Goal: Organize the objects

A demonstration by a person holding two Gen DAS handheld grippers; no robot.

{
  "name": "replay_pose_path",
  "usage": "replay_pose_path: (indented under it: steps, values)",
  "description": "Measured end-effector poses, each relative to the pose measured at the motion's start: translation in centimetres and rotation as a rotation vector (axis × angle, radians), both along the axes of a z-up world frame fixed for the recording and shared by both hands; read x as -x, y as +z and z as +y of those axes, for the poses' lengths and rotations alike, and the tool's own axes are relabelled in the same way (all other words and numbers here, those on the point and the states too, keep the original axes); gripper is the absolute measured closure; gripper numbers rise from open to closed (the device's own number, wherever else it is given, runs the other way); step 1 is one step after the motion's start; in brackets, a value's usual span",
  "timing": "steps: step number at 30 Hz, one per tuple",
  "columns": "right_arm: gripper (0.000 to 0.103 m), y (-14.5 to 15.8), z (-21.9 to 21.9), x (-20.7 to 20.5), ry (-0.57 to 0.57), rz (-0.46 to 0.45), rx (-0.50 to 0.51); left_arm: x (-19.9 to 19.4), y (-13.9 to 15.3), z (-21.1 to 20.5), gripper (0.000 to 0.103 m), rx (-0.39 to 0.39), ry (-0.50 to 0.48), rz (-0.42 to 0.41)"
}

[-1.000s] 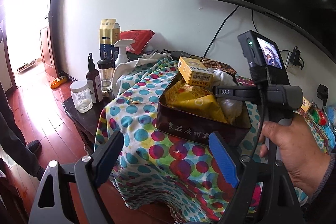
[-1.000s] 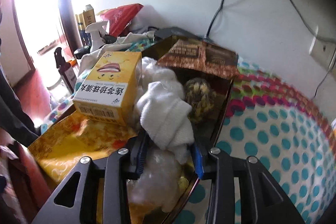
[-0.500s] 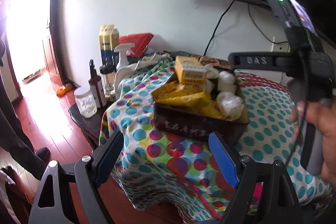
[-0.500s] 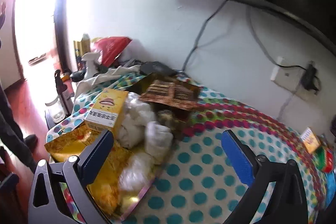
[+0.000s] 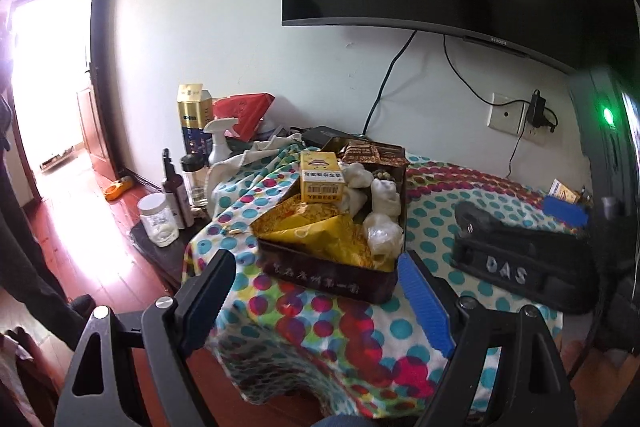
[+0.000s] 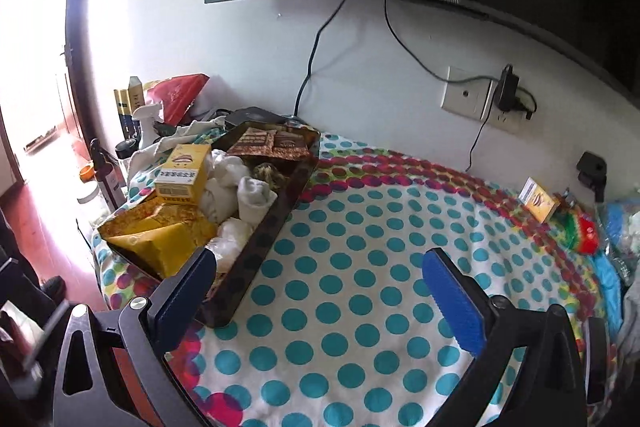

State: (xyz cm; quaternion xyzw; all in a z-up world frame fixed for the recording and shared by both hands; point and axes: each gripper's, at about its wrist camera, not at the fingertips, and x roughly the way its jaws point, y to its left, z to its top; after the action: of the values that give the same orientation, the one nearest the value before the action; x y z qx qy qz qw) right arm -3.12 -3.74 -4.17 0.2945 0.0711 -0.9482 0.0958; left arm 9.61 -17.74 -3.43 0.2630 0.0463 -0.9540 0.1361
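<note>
**Both hand-held grippers spread and empty above a packed tin**

The left hand-held gripper [image 5: 316,291] hangs with its jaws wide apart and nothing between the pads. Just beyond its fingertips sits the dark rectangular tin [image 5: 320,277], resting on the tabletop under a polka-dot cloth [image 5: 352,331]. The tin is full: a small yellow carton [image 5: 322,177] lies on top toward the far left, crumpled yellow packaging [image 5: 320,231] fills the near end, white rolled cloths (possibly socks; the view is too coarse to be sure) [image 5: 382,203] line its right side, and brown sachets [image 5: 360,151] sit at the back.

The right hand-held gripper [image 6: 316,291] is likewise spread fully, holding nothing. From its camera the tin [image 6: 256,263] lies ahead and to the left, its near corner just beside the left finger [image 6: 188,287], with bare dotted cloth between the pads. A second small yellow carton [image 6: 538,201] lies well apart at the far right of the cloth, near the wall.

Beside the tabletop's left end stand a spray bottle [image 5: 218,139], a dark pump bottle [image 5: 174,187] and a clear jar [image 5: 158,219].
</note>
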Motion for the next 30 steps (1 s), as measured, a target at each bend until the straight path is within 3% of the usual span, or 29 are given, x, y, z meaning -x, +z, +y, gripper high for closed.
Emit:
replay_pose_path:
  steps: [8, 17, 21, 24, 30]
  values:
    - [0.0, 1.9, 0.2, -2.3, 0.024, 0.018, 0.059, -1.4, 1.7, -0.9, 0.017, 0.045, 0.116, 0.012]
    - [0.0, 2.0, 0.1, -2.8, 0.045, 0.028, 0.046, -1.4, 2.0, -0.5, 0.017, 0.047, 0.099, 0.021]
    - [0.0, 1.6, 0.4, -2.4, 0.039, 0.012, 0.053, -1.2, 2.0, -1.0, 0.017, 0.077, 0.237, -0.018]
    - [0.0, 1.5, 0.5, -2.4, 0.036, 0.016, 0.052, -1.3, 2.2, -1.6, 0.017, 0.019, 0.204, -0.01]
    - [0.0, 1.6, 0.6, -2.5, 0.035, 0.019, 0.052, -1.0, 1.9, -0.7, 0.017, 0.018, 0.122, -0.019]
